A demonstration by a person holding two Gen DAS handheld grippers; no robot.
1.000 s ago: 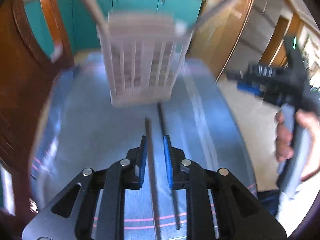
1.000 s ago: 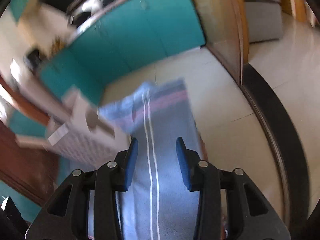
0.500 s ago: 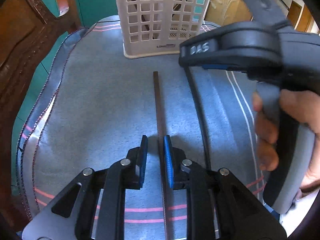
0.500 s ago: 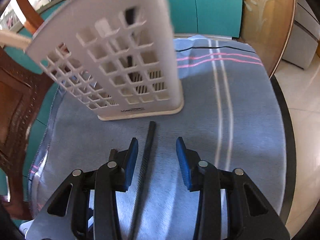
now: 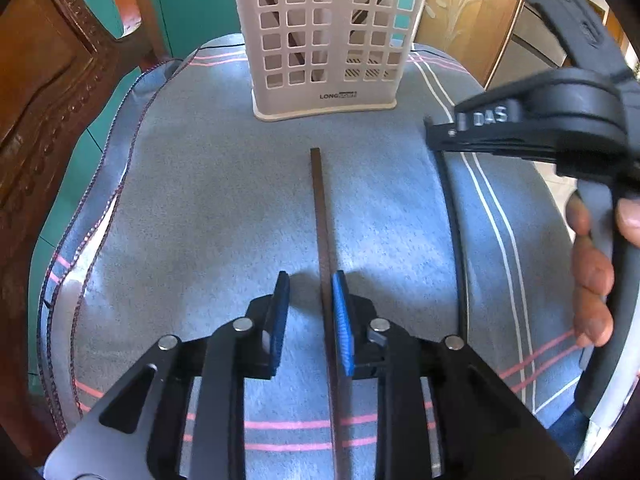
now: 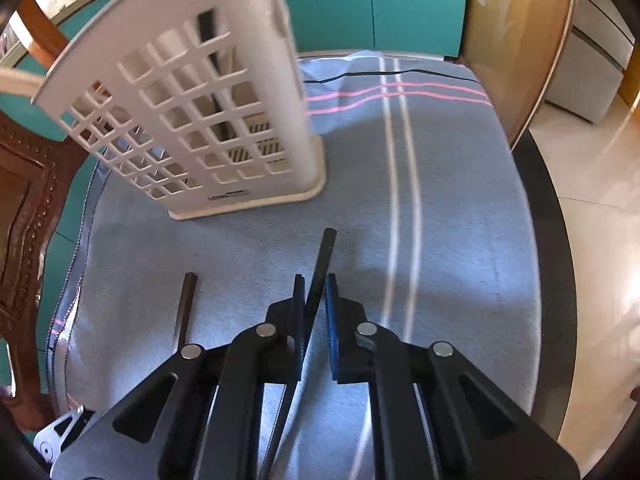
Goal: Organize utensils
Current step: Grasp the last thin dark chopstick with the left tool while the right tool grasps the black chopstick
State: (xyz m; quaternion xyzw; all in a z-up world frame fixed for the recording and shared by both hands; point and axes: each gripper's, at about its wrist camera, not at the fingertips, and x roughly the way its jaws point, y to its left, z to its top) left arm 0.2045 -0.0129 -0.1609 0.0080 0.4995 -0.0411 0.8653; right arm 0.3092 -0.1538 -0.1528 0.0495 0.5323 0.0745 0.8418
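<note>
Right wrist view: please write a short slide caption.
Right claw closes on a black chopstick lying before the white utensil basket.

Cloth [image 5: 224, 216] over the tabletop: grey-blue, with paired pink stripes near the front and back edges, thin white lines running down the right side, a dark stitched hem along the left edge.

Basket [image 5: 332, 36] at the back edge: cream plastic, square-hole grid walls, small dark lettering at its base.

Middle stick [image 5: 320, 208]: dark brown. Right-hand stick [image 6: 320, 268]: black.

Left tongs [image 5: 310, 322] and right tongs [image 6: 314, 312]: black frames, blue ribbed pads [image 5: 342, 320], silver rivets.

Chair [image 5: 44, 92] at left: reddish-brown carved wood.

Cabinets [image 6: 360, 0] behind: teal.
</note>
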